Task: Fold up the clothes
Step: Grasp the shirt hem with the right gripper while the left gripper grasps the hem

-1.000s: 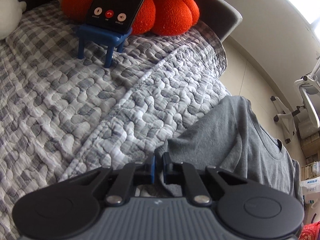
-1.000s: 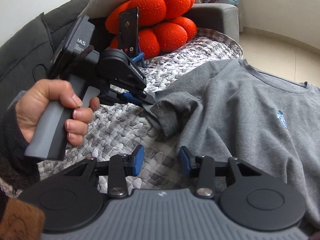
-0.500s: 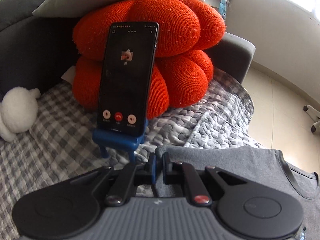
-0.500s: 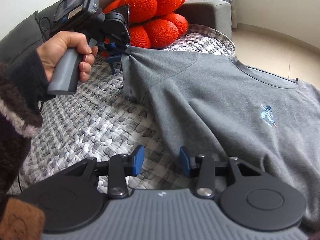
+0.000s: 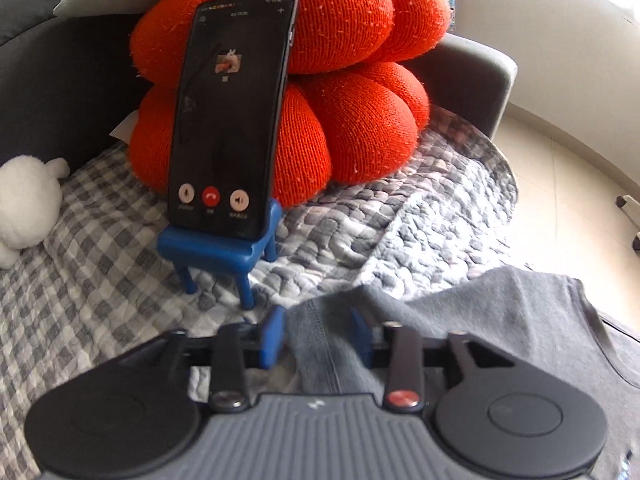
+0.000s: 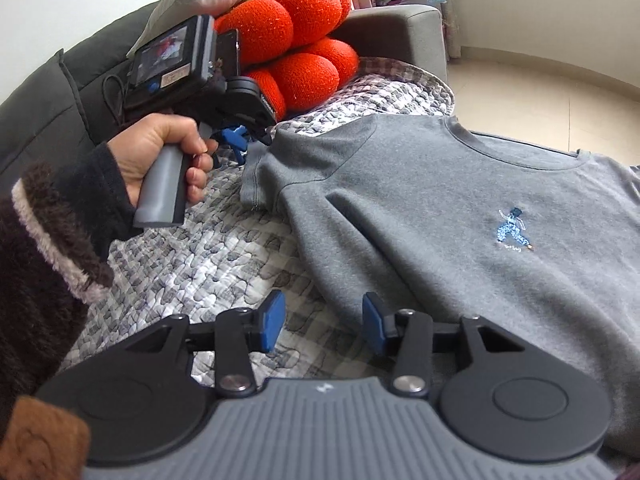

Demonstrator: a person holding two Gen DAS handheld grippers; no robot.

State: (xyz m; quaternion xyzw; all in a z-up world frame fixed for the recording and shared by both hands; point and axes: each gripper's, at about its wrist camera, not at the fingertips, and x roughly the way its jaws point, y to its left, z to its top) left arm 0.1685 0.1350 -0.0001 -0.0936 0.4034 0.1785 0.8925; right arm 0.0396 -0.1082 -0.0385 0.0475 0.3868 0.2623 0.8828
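A grey T-shirt (image 6: 420, 208) with a small blue embroidered figure lies front up on the quilted bed cover (image 6: 208, 256). Its left sleeve (image 6: 280, 164) is spread out flat. In the left wrist view my left gripper (image 5: 318, 332) is open, and the sleeve hem (image 5: 328, 344) lies loose between its blue pads. In the right wrist view the left gripper (image 6: 264, 136) sits at the sleeve's edge. My right gripper (image 6: 323, 322) is open and empty, just above the shirt's side edge near the hem.
A phone (image 5: 232, 120) stands on a small blue chair-shaped stand (image 5: 220, 256) just beyond the sleeve. An orange pumpkin cushion (image 5: 352, 80) and a white plush toy (image 5: 24, 200) lie behind it. The sofa arm (image 6: 392, 36) and the floor (image 6: 540, 88) are at the right.
My left gripper pulled the sleeve outward toward the phone stand, lowered it and opened, letting the sleeve go. The sleeve now lies spread flat. My right gripper stayed open.
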